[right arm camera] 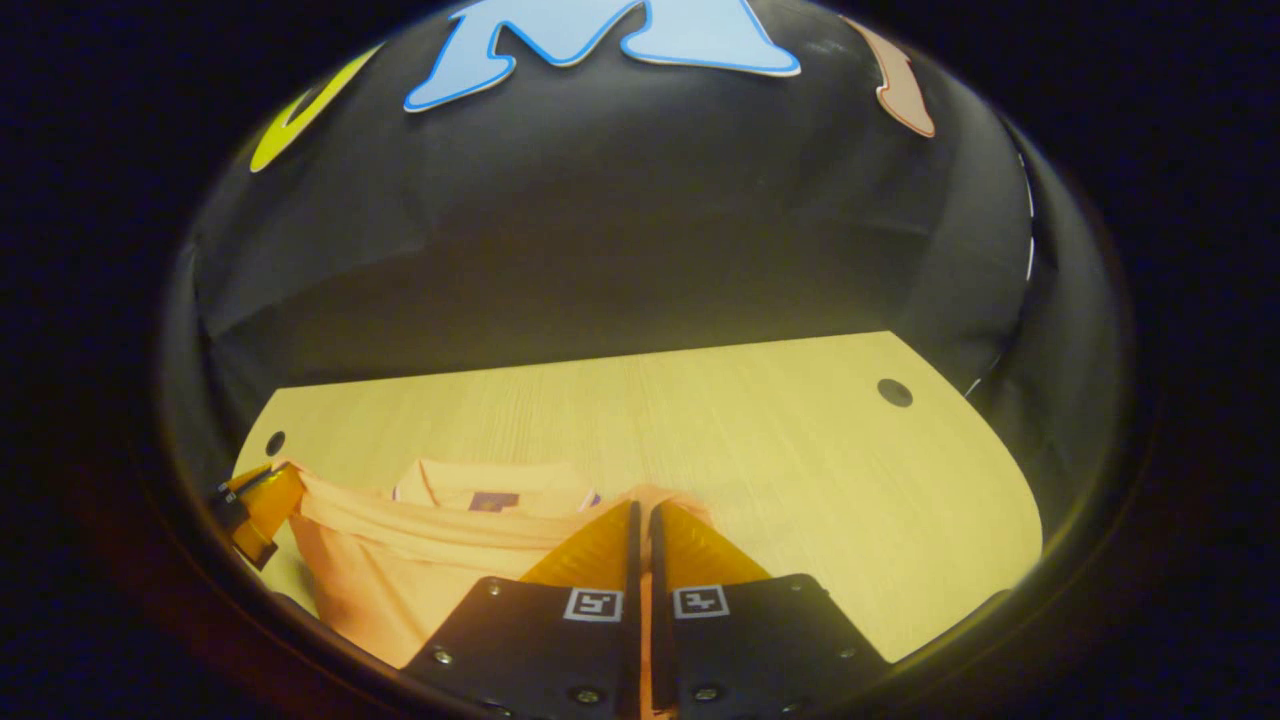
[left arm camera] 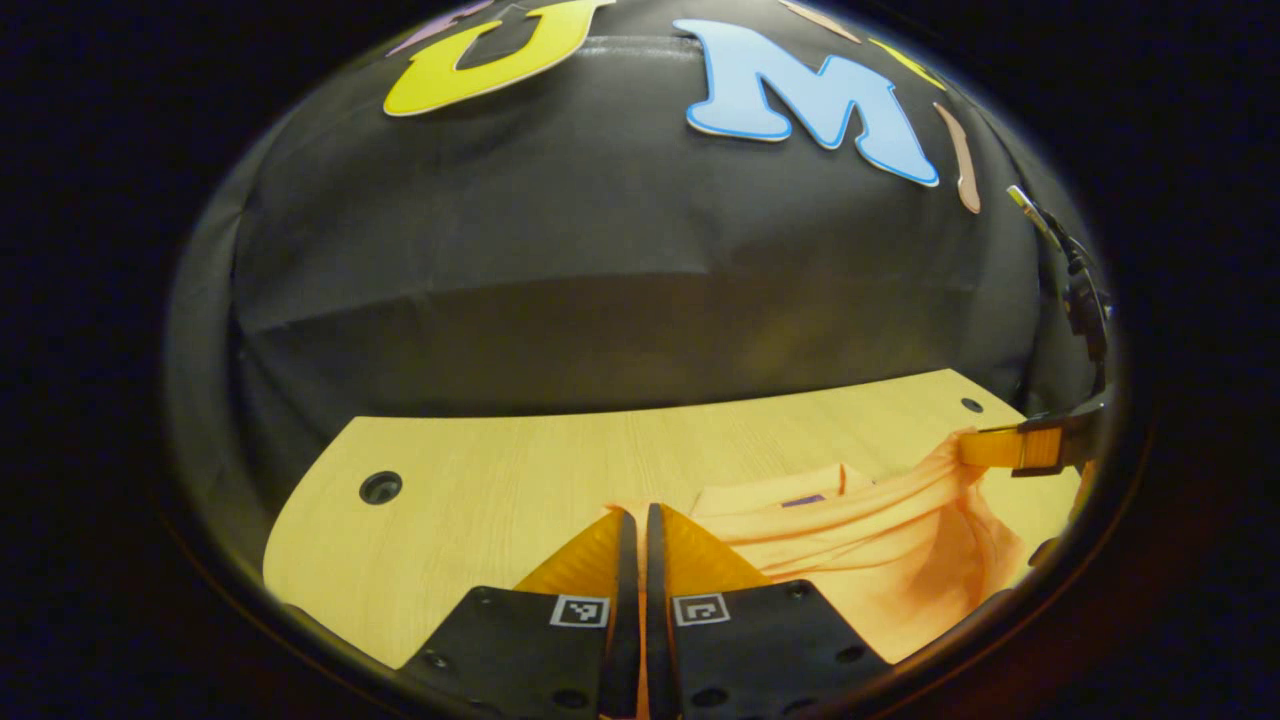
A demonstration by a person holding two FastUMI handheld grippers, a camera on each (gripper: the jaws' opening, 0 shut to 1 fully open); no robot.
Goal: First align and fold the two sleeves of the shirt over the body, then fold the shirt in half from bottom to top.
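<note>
- Shirt [left arm camera: 880, 545], orange, lies bunched on the wooden table [left arm camera: 520, 470], collar away from the camera.
- Left hand-held gripper [left arm camera: 636, 515] has its fingers closed to a narrow slit, pinching a shirt edge.
- Right hand-held gripper [right arm camera: 640, 510] likewise clamps the fabric edge, lifting it off the table.

A pale wood-grain tabletop [left arm camera: 500, 460] with a curved far edge carries everything, and it shows again in the right gripper view [right arm camera: 780, 450]. Small round dark holes are set into it near the far corners: one by the far left corner [left arm camera: 380, 487] and one by the far right corner [left arm camera: 971, 405] in the left gripper view, and likewise one at each far corner [right arm camera: 894, 392] [right arm camera: 275, 441] in the right gripper view. Behind the far edge hangs the black cloth wall [left arm camera: 600, 270], creased in long folds.
</note>
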